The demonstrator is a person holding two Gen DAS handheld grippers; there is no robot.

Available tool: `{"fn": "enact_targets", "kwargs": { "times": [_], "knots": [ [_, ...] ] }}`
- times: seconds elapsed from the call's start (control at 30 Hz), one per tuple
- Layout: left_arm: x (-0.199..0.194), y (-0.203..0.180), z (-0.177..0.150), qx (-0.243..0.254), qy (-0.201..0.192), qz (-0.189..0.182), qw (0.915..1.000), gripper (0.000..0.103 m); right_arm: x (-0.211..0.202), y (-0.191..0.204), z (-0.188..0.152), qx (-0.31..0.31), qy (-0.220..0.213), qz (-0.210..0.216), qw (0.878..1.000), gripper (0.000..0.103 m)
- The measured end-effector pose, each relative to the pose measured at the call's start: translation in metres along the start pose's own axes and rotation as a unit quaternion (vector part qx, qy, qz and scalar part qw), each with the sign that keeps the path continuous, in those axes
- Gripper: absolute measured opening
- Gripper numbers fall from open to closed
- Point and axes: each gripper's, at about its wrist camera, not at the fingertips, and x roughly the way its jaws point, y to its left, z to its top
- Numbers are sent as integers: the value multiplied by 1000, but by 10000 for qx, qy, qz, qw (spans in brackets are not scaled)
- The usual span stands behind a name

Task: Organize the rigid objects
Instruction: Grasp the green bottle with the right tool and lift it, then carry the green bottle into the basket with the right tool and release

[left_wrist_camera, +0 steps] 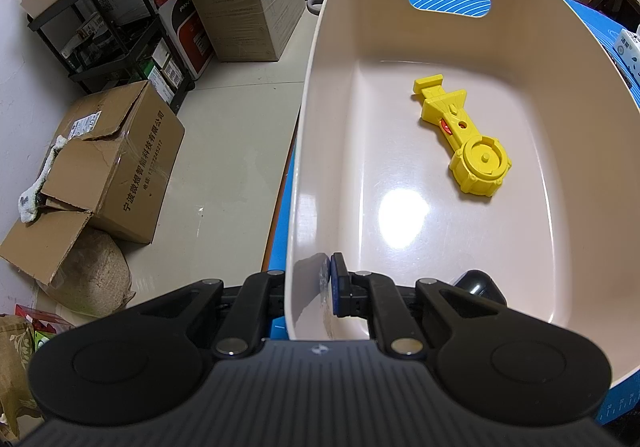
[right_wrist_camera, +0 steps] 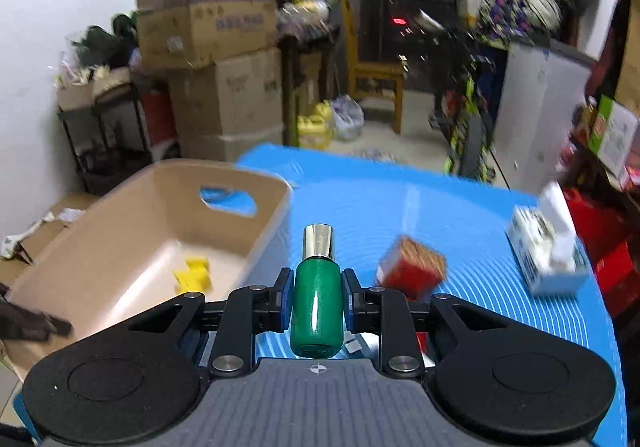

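The left tongs (left_wrist_camera: 308, 289) clamp the near wall of the beige bin (left_wrist_camera: 320, 47), which holds a yellow toy launcher (left_wrist_camera: 464, 137). The right tongs (right_wrist_camera: 316, 297) grip a green bottle (right_wrist_camera: 317, 311) with a silver cap above the blue tabletop (right_wrist_camera: 400, 203), beside the bin's right wall; a red box (right_wrist_camera: 412, 267) lies nearby.

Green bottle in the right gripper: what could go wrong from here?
The right gripper pinches the smooth green bottle only at its sides, so it may slip. The beige bin, clamped at its rim by the left gripper, could shift. A drop might hit the yellow toy.
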Motion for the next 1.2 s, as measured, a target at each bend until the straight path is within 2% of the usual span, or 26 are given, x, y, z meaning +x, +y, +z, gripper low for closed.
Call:
{"fn": "enact_targets", "kwargs": {
  "times": [0.2, 0.4, 0.63, 0.83, 0.93, 1.0, 1.07, 1.13, 1.2],
  "knots": [
    [0, 1, 0, -22, 6, -6, 10000, 13, 4, 36, 29, -244, -186, 362, 9989, 34],
    [1, 2, 1, -34, 16, -21, 10000, 13, 23, 77, 37, -665, -42, 624, 9958, 34],
    [1, 2, 2, -34, 21, -26, 10000, 13, 54, 116, 28, -1086, 453, 740, 9903, 34],
    [1, 2, 2, -30, 21, -24, 10000, 13, 79, 133, 13, -1248, 1167, 679, 9830, 34],
    [1, 2, 2, -34, 24, -29, 10000, 13, 92, 139, 5, -1331, 1629, 698, 9751, 34],
    [1, 2, 2, -30, 24, -24, 10000, 13, 95, 138, -2, -1347, 1750, 751, 9724, 34],
    [0, 2, 2, -35, 24, -23, 10000, 13, 90, 134, -1, -1259, 1651, 837, 9746, 41],
    [1, 2, 2, -37, 23, -24, 10000, 13, 84, 129, 3, -1133, 1538, 933, 9771, 55],
    [1, 3, 2, -31, 24, -26, 10000, 13, 75, 122, 8, -1048, 1391, 940, 9802, 57]
  ]
}}
